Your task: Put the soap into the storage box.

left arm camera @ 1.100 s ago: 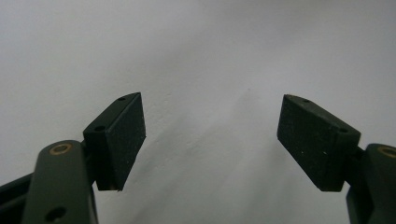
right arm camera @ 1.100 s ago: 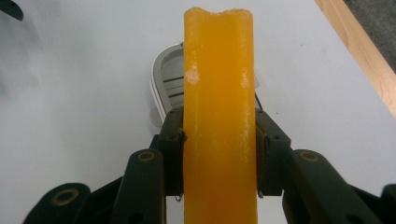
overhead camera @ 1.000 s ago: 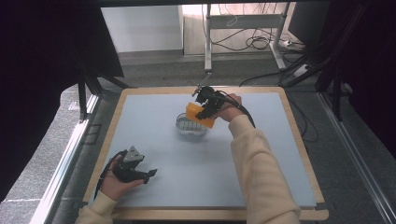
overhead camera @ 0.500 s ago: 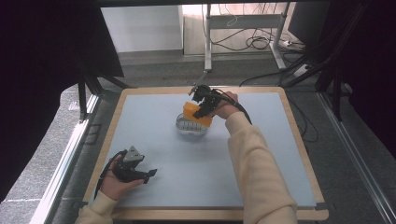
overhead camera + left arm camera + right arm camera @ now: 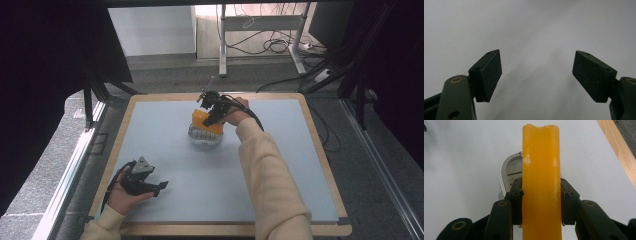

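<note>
The orange block, a long, flat-sided slab of waxy, slightly pitted material with a notched far end and two pale scuffs near that end, was clamped across its narrow faces by the right gripper, whose two black jaws pressed against either side. In the high view the block sat just above a white, ridged holder lying on the far middle of the pale grey table top; whether block and holder touched could not be told. In the right gripper view the holder showed as a rounded white rim with slots, directly behind the block. The right gripper reached in from the right, its cable trailing back over a cream sleeve. The left gripper rested well apart at the near left of the table, jaws spread wide with nothing between them, held in the left hand. A wooden border framed the table; bare surface lay all round the holder, widest to the right and towards the near edge.
</note>
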`<state>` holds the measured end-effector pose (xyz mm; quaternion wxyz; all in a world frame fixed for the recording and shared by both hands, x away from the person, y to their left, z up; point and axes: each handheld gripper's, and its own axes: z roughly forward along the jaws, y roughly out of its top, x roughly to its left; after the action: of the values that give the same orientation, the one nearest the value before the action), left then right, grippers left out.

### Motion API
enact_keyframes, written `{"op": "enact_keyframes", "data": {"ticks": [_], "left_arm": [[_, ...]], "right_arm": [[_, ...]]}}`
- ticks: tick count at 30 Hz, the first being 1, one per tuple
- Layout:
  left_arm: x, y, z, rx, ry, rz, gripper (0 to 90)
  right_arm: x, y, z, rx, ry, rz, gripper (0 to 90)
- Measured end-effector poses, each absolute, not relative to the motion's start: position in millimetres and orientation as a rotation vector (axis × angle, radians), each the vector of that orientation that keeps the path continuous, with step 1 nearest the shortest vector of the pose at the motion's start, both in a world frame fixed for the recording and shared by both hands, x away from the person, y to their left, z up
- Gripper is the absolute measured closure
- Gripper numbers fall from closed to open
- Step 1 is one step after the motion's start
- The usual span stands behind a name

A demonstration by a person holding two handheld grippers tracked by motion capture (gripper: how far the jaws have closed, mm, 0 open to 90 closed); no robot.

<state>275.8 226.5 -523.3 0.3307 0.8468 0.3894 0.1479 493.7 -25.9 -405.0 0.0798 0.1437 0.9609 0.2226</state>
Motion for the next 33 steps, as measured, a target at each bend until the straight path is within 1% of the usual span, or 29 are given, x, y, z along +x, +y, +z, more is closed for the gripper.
{"op": "enact_keyframes", "data": {"ticks": [33], "left_arm": [[276.1, 227.2, -523.9, 2.207, 1.021, 0.383, 23.4]], "right_arm": [[501.3, -12.1, -431.7, 0.316, 2.964, 0.594, 61.5]]}}
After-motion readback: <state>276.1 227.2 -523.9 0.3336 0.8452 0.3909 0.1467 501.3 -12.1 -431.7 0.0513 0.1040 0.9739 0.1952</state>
